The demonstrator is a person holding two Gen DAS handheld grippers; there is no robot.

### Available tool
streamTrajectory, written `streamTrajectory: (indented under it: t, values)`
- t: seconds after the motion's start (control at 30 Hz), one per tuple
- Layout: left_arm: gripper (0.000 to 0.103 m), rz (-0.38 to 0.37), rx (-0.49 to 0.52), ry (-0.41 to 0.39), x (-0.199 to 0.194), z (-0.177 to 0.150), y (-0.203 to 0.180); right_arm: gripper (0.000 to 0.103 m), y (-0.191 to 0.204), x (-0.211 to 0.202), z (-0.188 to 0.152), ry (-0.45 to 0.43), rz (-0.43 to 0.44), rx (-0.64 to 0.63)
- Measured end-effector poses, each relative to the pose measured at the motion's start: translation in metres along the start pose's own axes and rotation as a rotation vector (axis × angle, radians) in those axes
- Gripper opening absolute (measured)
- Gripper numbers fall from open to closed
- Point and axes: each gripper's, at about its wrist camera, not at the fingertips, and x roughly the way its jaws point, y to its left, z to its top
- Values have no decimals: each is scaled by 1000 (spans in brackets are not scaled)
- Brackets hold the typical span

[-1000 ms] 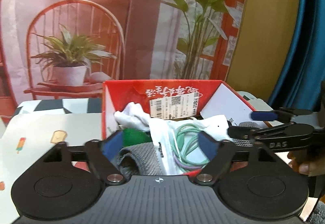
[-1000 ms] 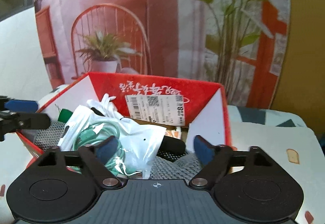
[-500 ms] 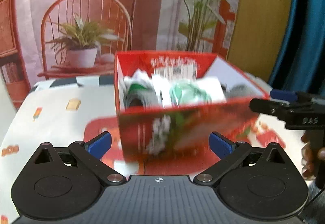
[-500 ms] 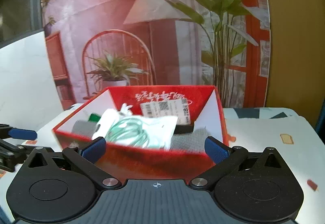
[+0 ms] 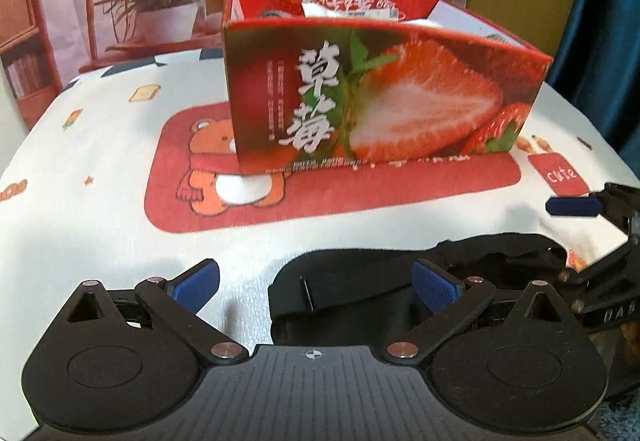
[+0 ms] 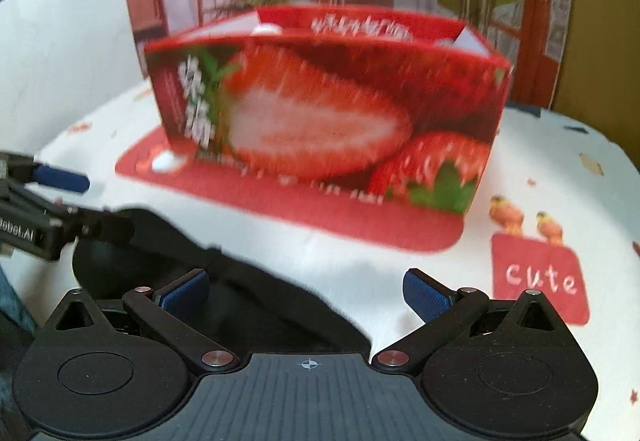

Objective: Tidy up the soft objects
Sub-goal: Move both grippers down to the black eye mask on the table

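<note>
Step in hand: approach to the black cloth item (image 5: 400, 273) lying on the worktop (image 5: 100, 201) in front of the strawberry box (image 5: 380, 97). Left gripper (image 5: 316, 283) and right gripper (image 6: 306, 291) fingers are spread, empty. Next: pinch the item's edges.

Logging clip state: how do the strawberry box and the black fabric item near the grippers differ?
The strawberry box stands upright and rigid on the red mat; the black fabric item lies limp and flat on the white cloth. The box is red and printed; the fabric is plain black. Neither is gripped: left gripper and right gripper are open.
</note>
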Motion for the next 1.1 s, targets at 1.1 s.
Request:
streamTrajectory:
  t: [1.1]
  values:
    - [103, 36, 7, 0, 14, -22, -3, 103, -1, -1, -16, 97, -38, 23]
